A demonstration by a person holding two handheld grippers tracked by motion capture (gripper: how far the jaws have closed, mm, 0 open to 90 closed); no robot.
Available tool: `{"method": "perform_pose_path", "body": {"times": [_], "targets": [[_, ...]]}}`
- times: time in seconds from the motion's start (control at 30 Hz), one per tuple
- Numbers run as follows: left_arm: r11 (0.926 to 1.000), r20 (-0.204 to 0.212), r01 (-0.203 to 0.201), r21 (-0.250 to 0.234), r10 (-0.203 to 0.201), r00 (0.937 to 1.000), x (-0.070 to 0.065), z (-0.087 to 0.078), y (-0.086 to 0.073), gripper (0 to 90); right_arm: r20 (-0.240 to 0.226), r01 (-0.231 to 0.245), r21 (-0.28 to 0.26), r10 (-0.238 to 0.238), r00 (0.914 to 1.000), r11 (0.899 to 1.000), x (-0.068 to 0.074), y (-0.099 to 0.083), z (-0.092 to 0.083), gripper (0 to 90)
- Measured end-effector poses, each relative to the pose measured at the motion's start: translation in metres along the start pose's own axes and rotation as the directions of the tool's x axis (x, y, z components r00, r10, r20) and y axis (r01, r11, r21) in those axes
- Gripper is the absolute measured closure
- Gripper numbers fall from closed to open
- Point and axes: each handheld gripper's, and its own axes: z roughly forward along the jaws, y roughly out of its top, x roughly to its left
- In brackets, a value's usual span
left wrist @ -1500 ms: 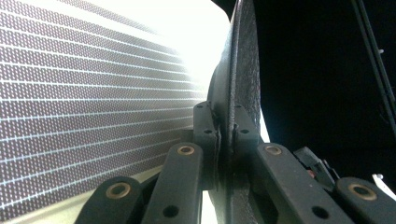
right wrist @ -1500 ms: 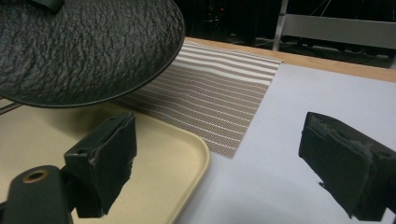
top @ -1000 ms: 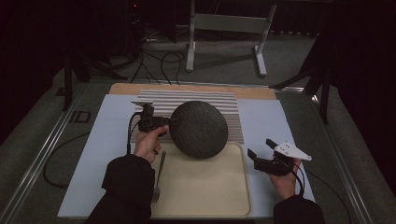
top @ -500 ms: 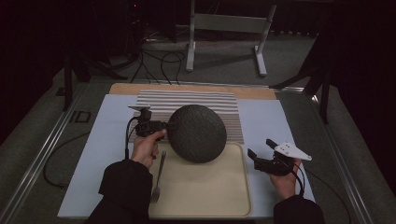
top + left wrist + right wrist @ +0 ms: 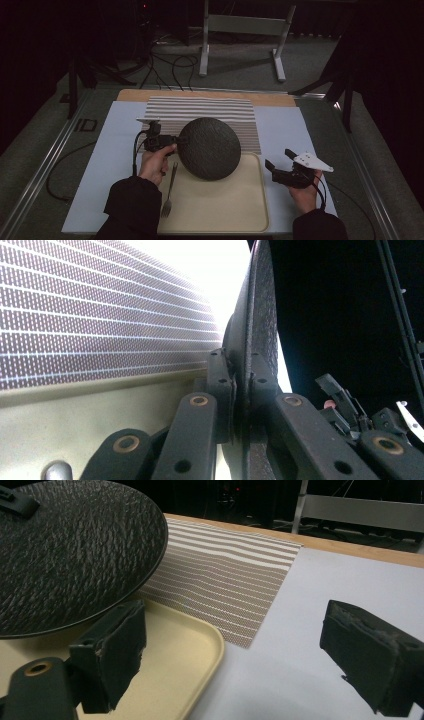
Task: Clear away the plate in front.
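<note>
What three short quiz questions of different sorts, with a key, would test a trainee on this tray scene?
1. True or false: the left tongs are shut on the rim of the dark plate.
2. Which lies on the tray: A a spoon, B a fork, C a knife?
3. Fill in: the right tongs stand ____ beside the tray, holding nothing.

Key: 1 true; 2 B; 3 open.

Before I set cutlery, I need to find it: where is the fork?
In the high view the fork lies on the left edge of the tray, just right of the left hand and below the plate.
</note>
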Motion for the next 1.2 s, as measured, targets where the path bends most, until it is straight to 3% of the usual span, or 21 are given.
{"method": "perform_pose_path", "body": {"times": [1.2], "targets": [[0.9999, 0.047, 0.011, 0.005, -0.011, 0.9988, 0.005, -0.009, -0.023, 85.6, 0.000, 0.002, 0.003, -0.002, 1.0000, 1.000, 0.000, 0.000, 0.000, 11.4]]}}
